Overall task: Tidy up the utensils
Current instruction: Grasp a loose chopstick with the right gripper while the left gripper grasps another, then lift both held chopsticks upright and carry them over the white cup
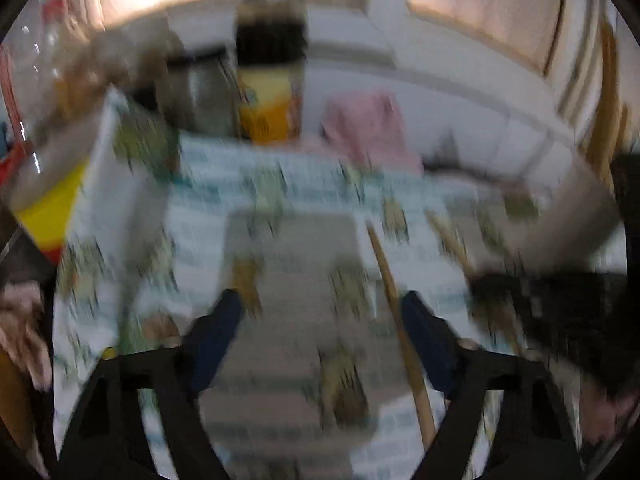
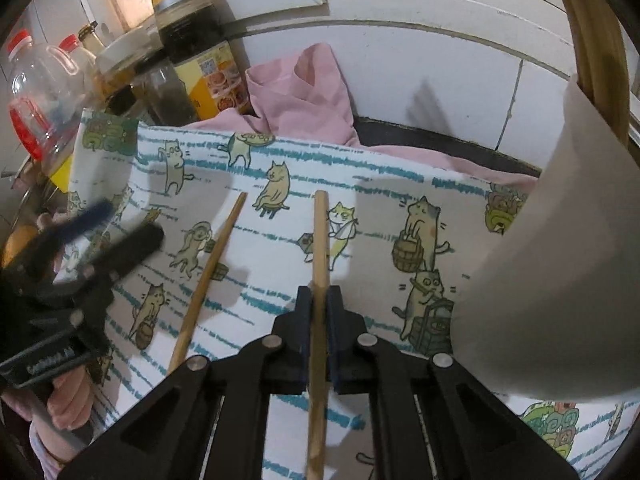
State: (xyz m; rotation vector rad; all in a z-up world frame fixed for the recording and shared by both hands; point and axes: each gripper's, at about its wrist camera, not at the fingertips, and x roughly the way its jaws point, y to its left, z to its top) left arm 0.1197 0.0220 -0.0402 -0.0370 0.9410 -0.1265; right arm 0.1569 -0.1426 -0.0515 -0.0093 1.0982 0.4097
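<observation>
We see a cat-print cloth (image 2: 372, 216) spread over the counter, with a pink cloth (image 2: 304, 92) and a dark sauce bottle (image 2: 192, 32) along its far edge, and a white cup (image 2: 560, 248) at its right edge. Our right gripper (image 2: 319, 300) points steeply down, its jaws together and clamped on one chopstick (image 2: 320, 240), which runs toward the far edge. A second chopstick (image 2: 212, 268) lies on the cloth, just to its left. Near the left edge our left gripper (image 2: 108, 228) tilts down over the cloth; its jaws stand apart with nothing between them. The left wrist view is blurred.
</observation>
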